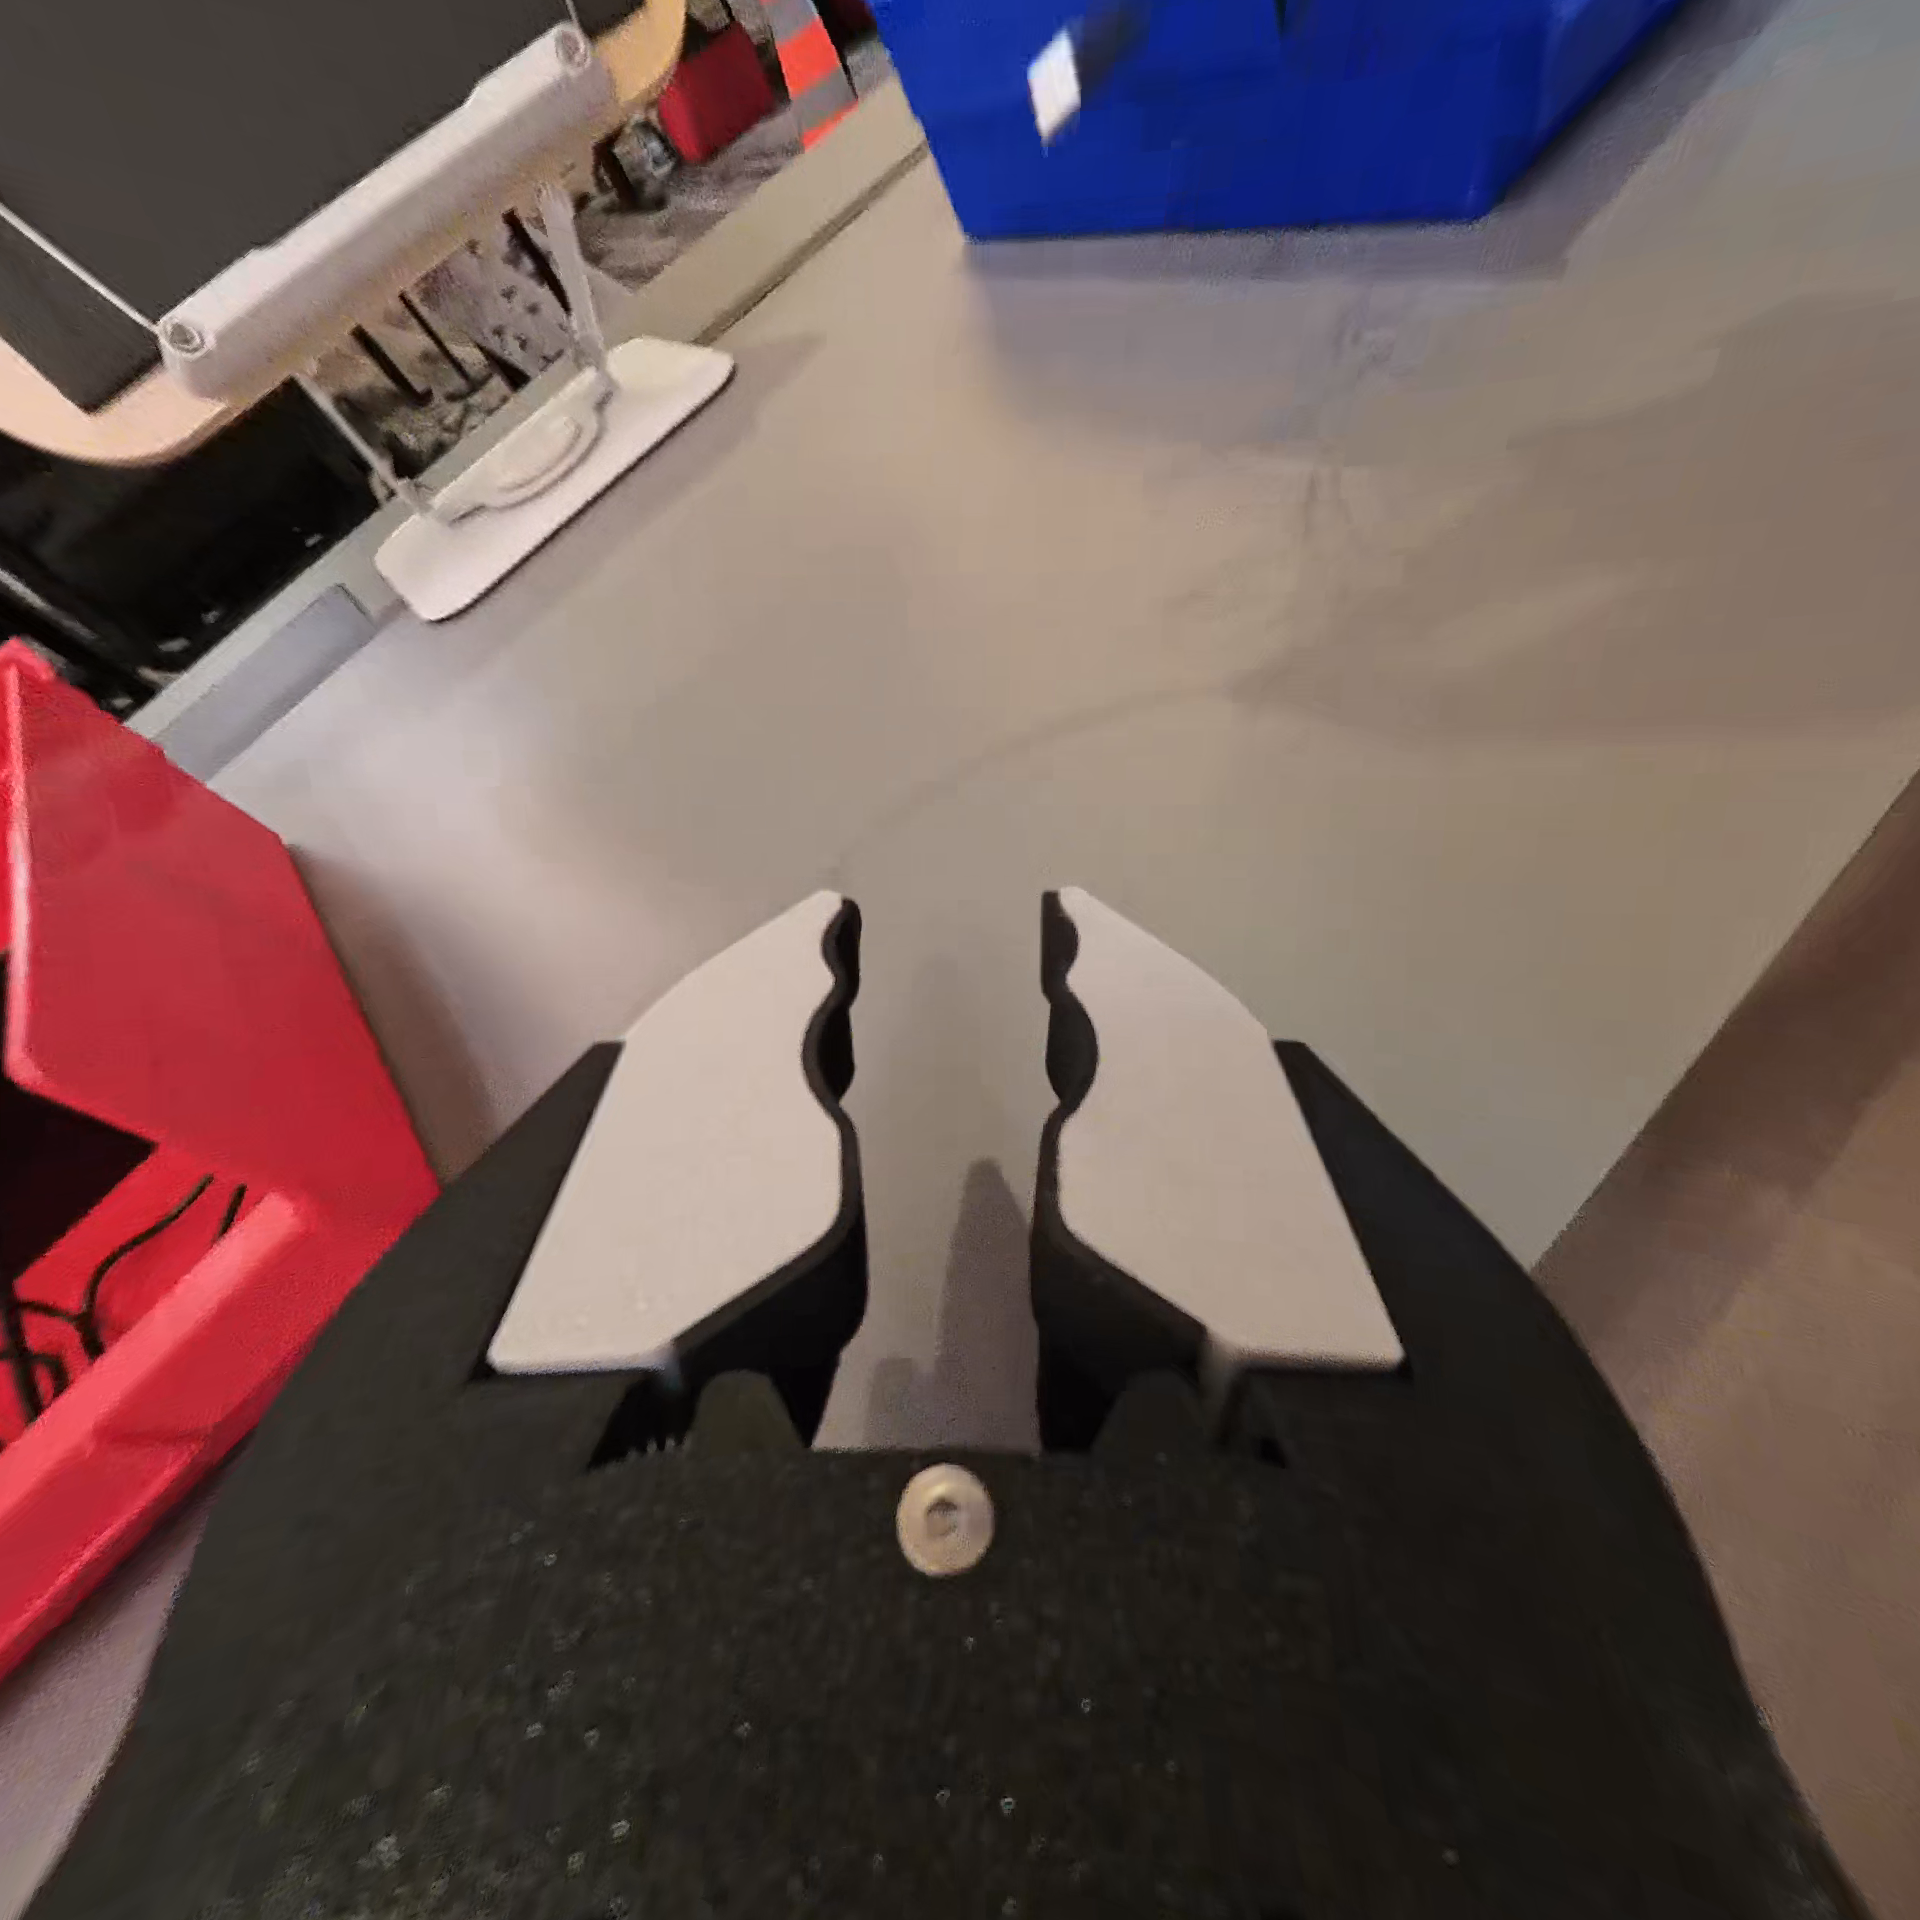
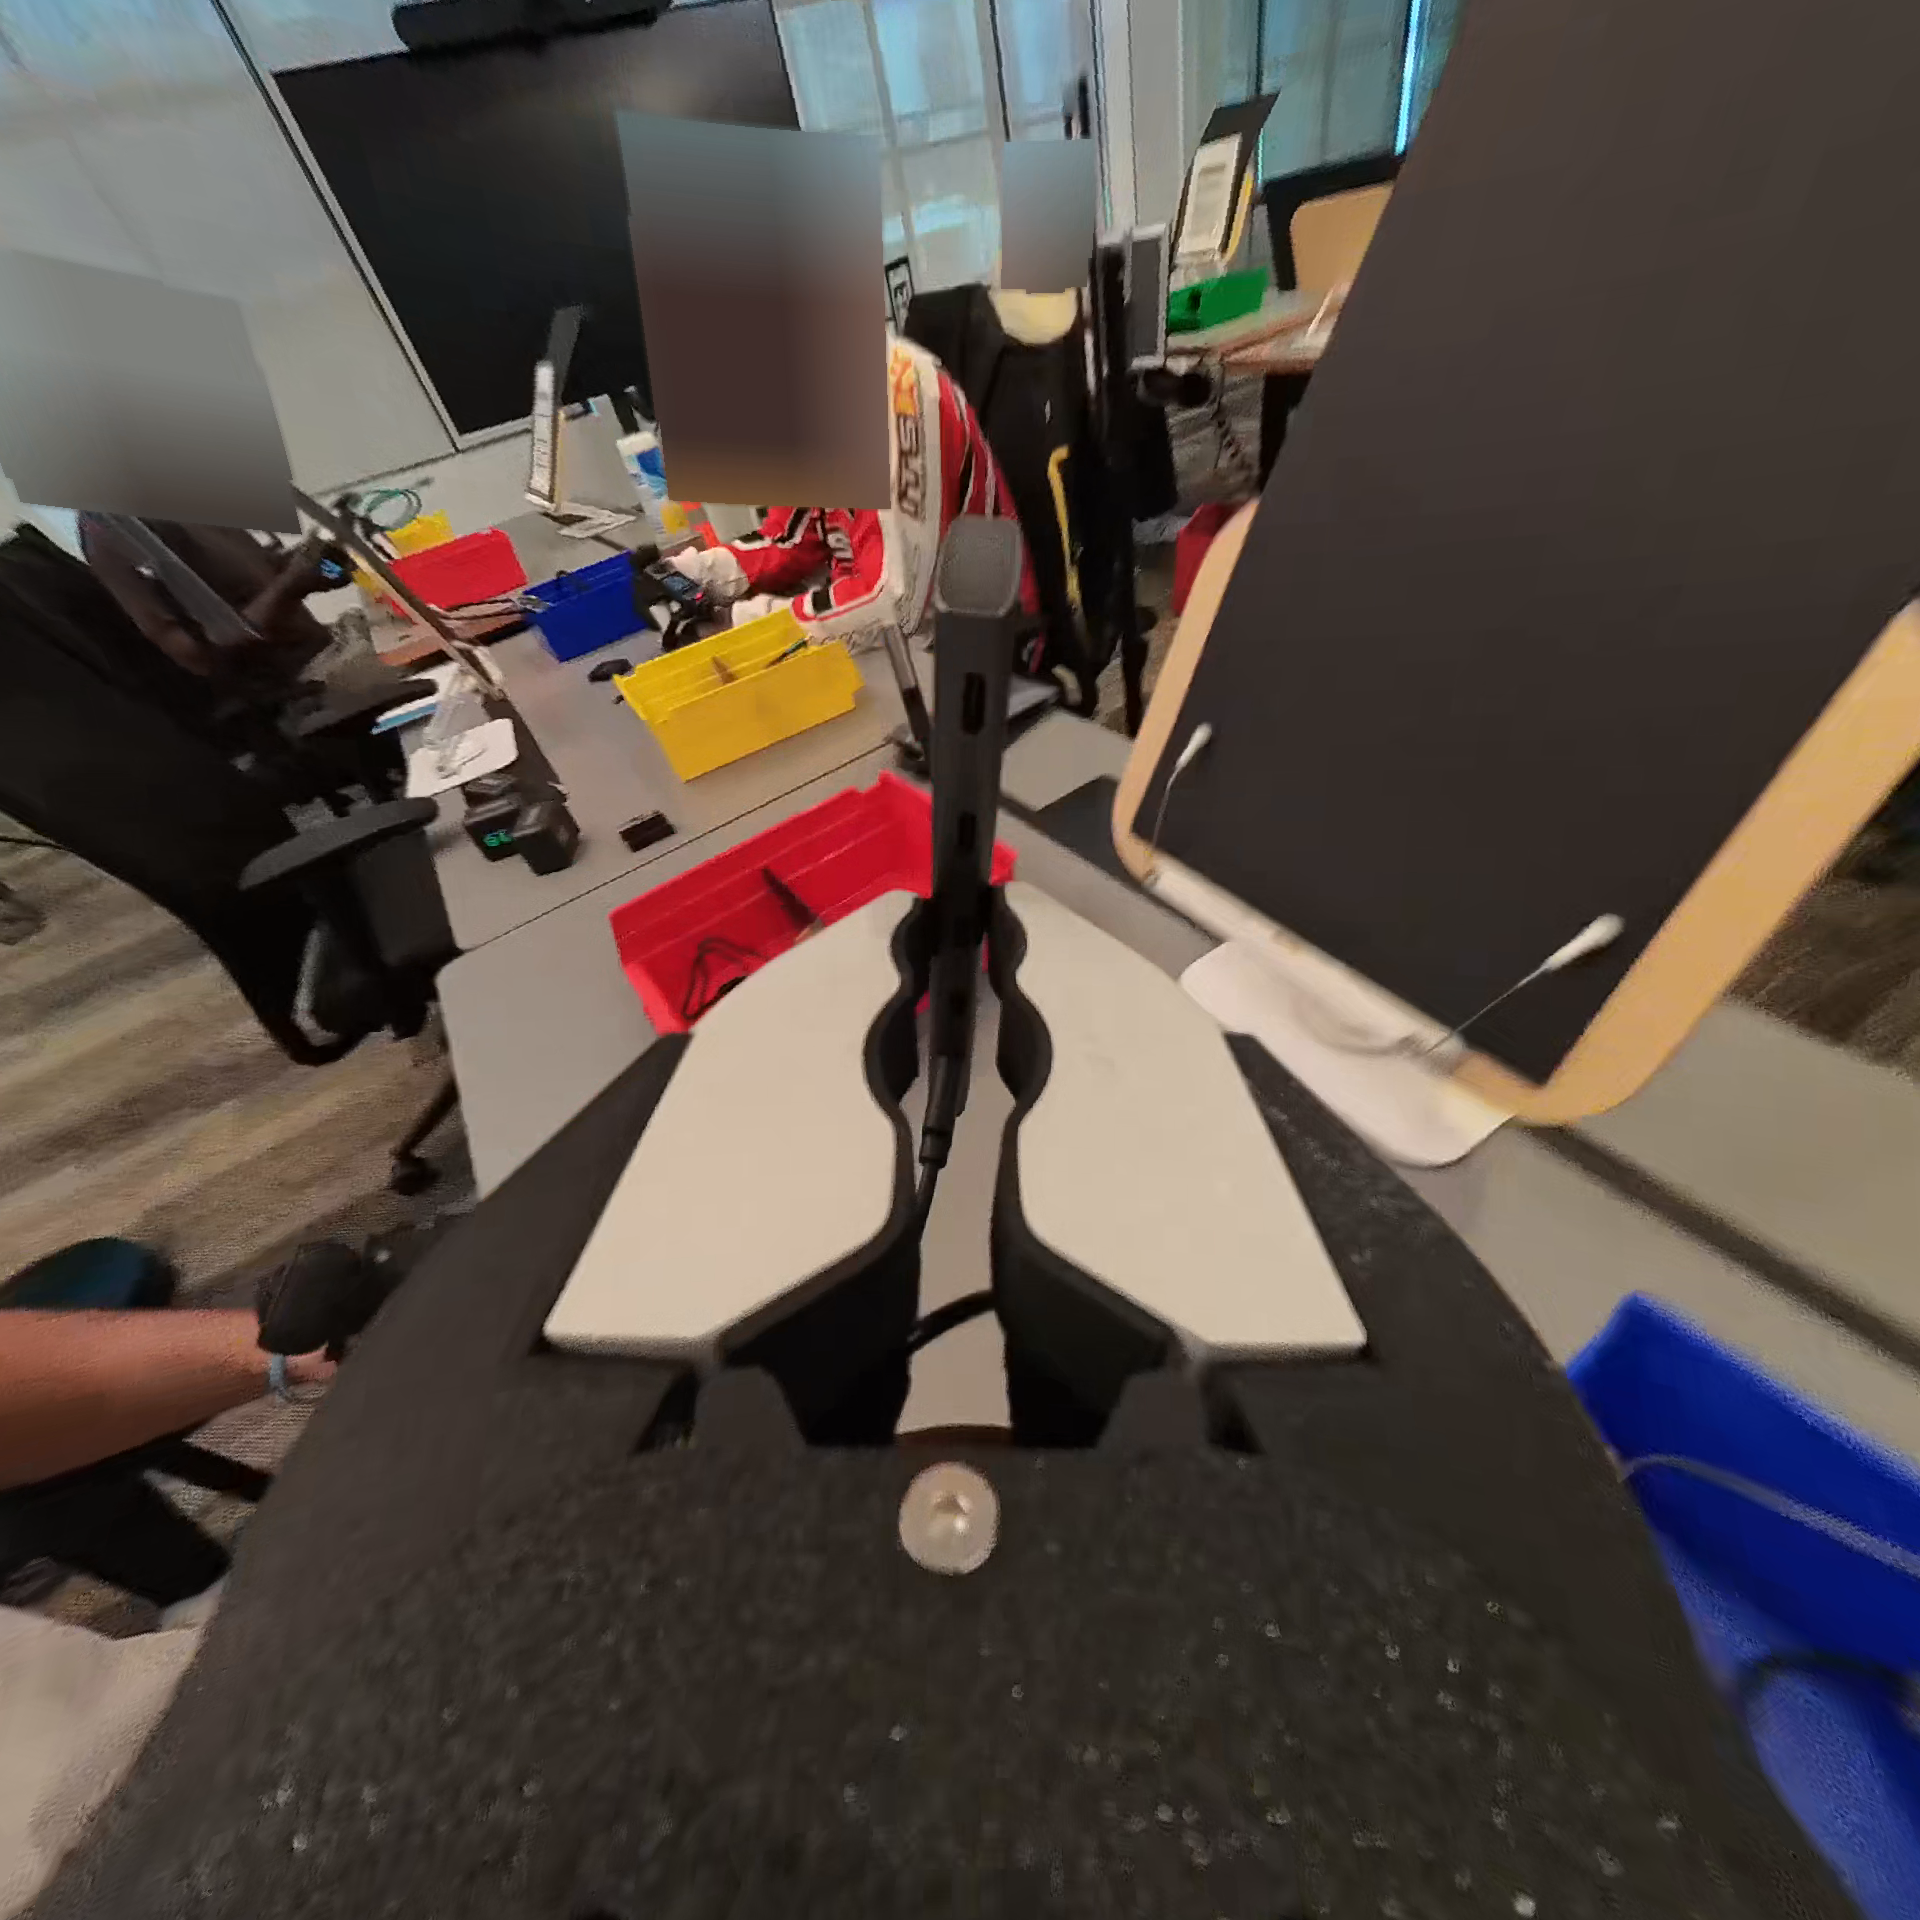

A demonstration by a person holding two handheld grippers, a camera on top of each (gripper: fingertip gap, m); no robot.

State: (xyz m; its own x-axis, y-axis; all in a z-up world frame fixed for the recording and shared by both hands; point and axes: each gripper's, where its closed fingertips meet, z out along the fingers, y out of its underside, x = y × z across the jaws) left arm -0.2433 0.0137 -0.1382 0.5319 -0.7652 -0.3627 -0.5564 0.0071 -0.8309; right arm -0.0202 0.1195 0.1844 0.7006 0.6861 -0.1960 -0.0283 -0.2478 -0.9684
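My left gripper (image 1: 951, 914) is open and empty, held over the bare grey table (image 1: 1143, 623). A red bin (image 1: 156, 1091) with black cables inside sits just to its left. My right gripper (image 2: 954, 920) is shut on a dark grey slim adapter hub (image 2: 971, 717), which stands upright out of the fingertips; its black cable (image 2: 935, 1122) runs back between the fingers. Beyond the right gripper lies a red bin (image 2: 790, 904) holding black cables. A blue bin (image 2: 1766, 1538) is at the lower right of the right wrist view.
A blue bin (image 1: 1247, 114) stands at the far side of the table. A white stand base (image 1: 561, 478) carries a black panel with a tan rim (image 2: 1538, 623). Farther desks hold a yellow bin (image 2: 738, 696), people and office chairs (image 2: 208, 790). There is about 40 cm between the tips of the two grippers.
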